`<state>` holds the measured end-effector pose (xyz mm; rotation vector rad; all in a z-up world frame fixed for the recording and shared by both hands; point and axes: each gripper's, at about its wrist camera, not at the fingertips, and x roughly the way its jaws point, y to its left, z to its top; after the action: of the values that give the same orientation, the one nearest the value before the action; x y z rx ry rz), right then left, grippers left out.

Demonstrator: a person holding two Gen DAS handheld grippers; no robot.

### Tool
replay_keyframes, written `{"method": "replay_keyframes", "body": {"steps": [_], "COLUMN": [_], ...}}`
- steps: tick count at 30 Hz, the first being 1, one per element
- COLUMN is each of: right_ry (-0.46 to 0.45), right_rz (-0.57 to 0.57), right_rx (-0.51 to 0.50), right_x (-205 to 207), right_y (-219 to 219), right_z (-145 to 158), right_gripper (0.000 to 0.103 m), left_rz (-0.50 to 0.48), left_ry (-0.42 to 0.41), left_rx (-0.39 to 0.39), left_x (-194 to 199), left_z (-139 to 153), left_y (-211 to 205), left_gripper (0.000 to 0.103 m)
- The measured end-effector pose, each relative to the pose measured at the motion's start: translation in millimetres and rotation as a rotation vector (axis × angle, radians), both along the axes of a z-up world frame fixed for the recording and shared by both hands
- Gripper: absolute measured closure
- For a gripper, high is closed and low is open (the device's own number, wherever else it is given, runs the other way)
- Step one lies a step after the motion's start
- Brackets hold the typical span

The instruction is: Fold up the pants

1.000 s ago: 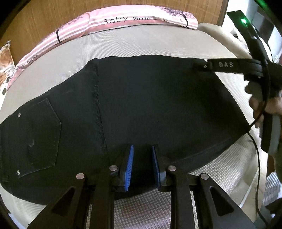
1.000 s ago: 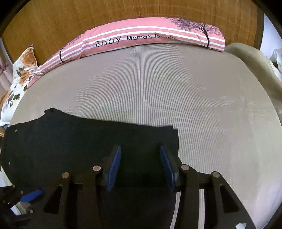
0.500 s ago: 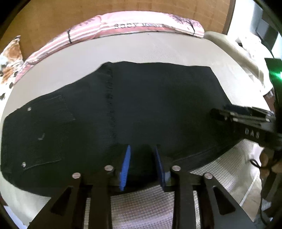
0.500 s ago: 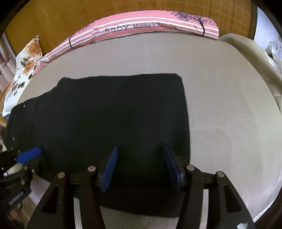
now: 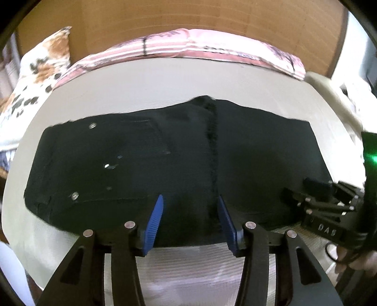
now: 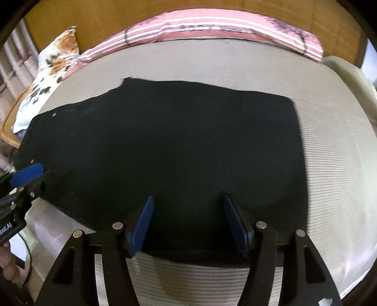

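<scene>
Black pants [image 5: 179, 162] lie folded flat on the beige bed mat [image 5: 141, 84], waistband and riveted back pocket to the left, straight folded edge to the right. They also show in the right wrist view [image 6: 165, 150]. My left gripper [image 5: 190, 200] is open and empty, raised over the near edge by the centre seam. My right gripper [image 6: 188, 200] is open and empty, raised over the near edge of the right half. The right gripper shows at the right of the left wrist view [image 5: 325, 202]; the left one shows at the left of the right wrist view [image 6: 23, 179].
A pink striped pillow [image 6: 212, 26] lies along the wooden headboard [image 5: 179, 18]. A floral pillow [image 6: 54, 61] sits at the far left. A beige cushion [image 6: 348, 77] bounds the right side. The mat's near edge [image 6: 212, 277] lies just below the grippers.
Both grippers have pulled back from the pants toward the near edge of the bed. The left jaws have opened wider. The pants lie still.
</scene>
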<state>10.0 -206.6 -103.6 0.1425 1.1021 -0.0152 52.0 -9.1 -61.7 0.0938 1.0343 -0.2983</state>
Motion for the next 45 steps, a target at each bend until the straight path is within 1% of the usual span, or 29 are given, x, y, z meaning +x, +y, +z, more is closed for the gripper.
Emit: {"method": "replay_keyframes", "body": {"steps": [2, 3, 5, 6, 7, 11, 14, 15, 17, 19, 21, 27, 29, 31, 36, 40, 41, 42, 45], "right_ry": [0.007, 0.009, 0.017, 0.020, 0.023, 0.034, 0.042, 0.046, 0.049, 0.054, 0.061, 0.062, 0.062, 0.063, 0.063, 0.067, 0.067, 0.069, 0.068], "right_rz": [0.029, 0.039, 0.068, 0.086, 0.102, 0.147, 0.185, 0.201, 0.214, 0.213, 0.204, 0.147, 0.133, 0.121, 0.111, 0.115, 0.114, 0.114, 0.117], "right_rx": [0.016, 0.024, 0.047, 0.065, 0.083, 0.120, 0.145, 0.165, 0.172, 0.196, 0.214, 0.287, 0.292, 0.295, 0.305, 0.302, 0.302, 0.302, 0.297], "right_x": [4.2, 5.8, 10.4, 12.9, 15.2, 23.0, 28.7, 30.0, 30.4, 30.2, 30.2, 30.9, 31.9, 31.8, 33.8, 35.1, 35.4, 36.4, 38.1], "right_y": [11.5, 15.9, 26.7, 33.1, 38.5, 59.9, 74.7, 79.6, 86.7, 87.6, 84.9, 68.3, 64.7, 61.8, 57.9, 58.0, 58.5, 58.9, 59.8], "right_z": [0.8, 1.1, 1.5, 1.7, 1.8, 1.1, 1.3, 1.6, 2.6, 2.9, 3.2, 4.4, 4.2, 3.9, 3.2, 2.6, 2.2, 1.8, 2.3], "right_gripper": [0.043, 0.043, 0.042, 0.042, 0.042, 0.041, 0.041, 0.041, 0.041, 0.041, 0.041, 0.038, 0.038, 0.038, 0.038, 0.038, 0.038, 0.038, 0.038], "left_rz": [0.016, 0.032, 0.067, 0.099, 0.127, 0.264, 0.383, 0.408, 0.463, 0.515, 0.538, 0.606, 0.628, 0.643, 0.678, 0.659, 0.654, 0.658, 0.667], "left_ry": [0.010, 0.022, 0.040, 0.051, 0.056, 0.054, 0.058, 0.063, 0.083, 0.106, 0.123, 0.150, 0.155, 0.168, 0.172, 0.133, 0.107, 0.099, 0.076], "left_rx": [-0.035, -0.080, -0.136, -0.187, -0.220, -0.319, -0.423, -0.450, -0.507, -0.584, -0.631, -0.714, -0.704, -0.731, -0.740, -0.766, -0.768, -0.776, -0.823], "left_x": [-1.3, -1.4, -2.7, -3.6, -5.8, -11.5, -15.0, -14.8, -14.3, -16.6, -17.3, -17.7, -17.7, -16.4, -10.3, -0.3, 2.6, 4.7, 8.4], "left_z": [0.6, 0.8, -0.5, -1.4, -2.5, -2.0, -4.3, -5.9, -11.5, -18.6, -25.1, -40.4, -44.3, -50.9, -64.8, -69.8, -70.4, -70.9, -74.0], "left_y": [13.1, 26.3, 45.4, 62.4, 75.6, 127.0, 168.3, 177.0, 194.5, 209.7, 216.9, 234.1, 238.6, 244.3, 256.3, 259.4, 260.8, 261.5, 265.2], "left_gripper": [0.053, 0.051, 0.050, 0.050, 0.050, 0.050, 0.050, 0.050, 0.050, 0.050, 0.050, 0.048, 0.046, 0.045, 0.044, 0.044, 0.044, 0.043, 0.038]}}
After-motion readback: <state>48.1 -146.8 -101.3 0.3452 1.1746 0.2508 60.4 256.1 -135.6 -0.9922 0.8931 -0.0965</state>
